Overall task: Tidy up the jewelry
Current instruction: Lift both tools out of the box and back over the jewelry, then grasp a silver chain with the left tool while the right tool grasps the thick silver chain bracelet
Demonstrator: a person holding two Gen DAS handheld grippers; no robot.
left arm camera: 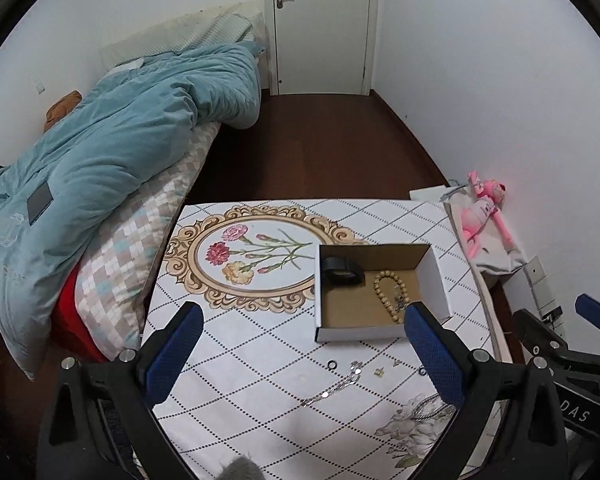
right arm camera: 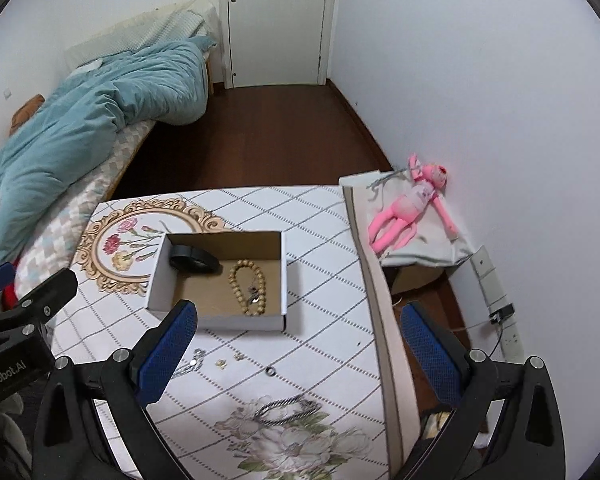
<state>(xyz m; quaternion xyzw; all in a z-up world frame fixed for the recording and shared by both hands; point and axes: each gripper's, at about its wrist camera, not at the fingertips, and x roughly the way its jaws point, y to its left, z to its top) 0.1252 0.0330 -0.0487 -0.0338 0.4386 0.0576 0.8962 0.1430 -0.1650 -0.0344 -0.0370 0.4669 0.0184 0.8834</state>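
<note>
An open cardboard box (left arm camera: 434, 276) (right arm camera: 158, 276) stands on the patterned table. Inside lie a black bangle (left arm camera: 342, 270) (right arm camera: 194, 258), a wooden bead bracelet (left arm camera: 388, 292) (right arm camera: 246, 286) and a small dark trinket (right arm camera: 254, 292). In front of the box lie a silver chain (left arm camera: 336, 386) (right arm camera: 188, 364), small gold earrings (left arm camera: 379, 372) (right arm camera: 221, 363), black rings (left arm camera: 333, 365) (right arm camera: 271, 371) and a grey braided cord (right arm camera: 286, 410). My left gripper (left arm camera: 300, 350) hangs open above the chain. My right gripper (right arm camera: 298, 350) is open above the ring and cord.
A bed with a teal duvet (left arm camera: 100, 152) lies left of the table. A pink plush toy (right arm camera: 410, 204) rests on a grey cloth by the right wall. Wall sockets (right arm camera: 496, 296) sit low on that wall. Dark floor leads to a white door (left arm camera: 322, 24).
</note>
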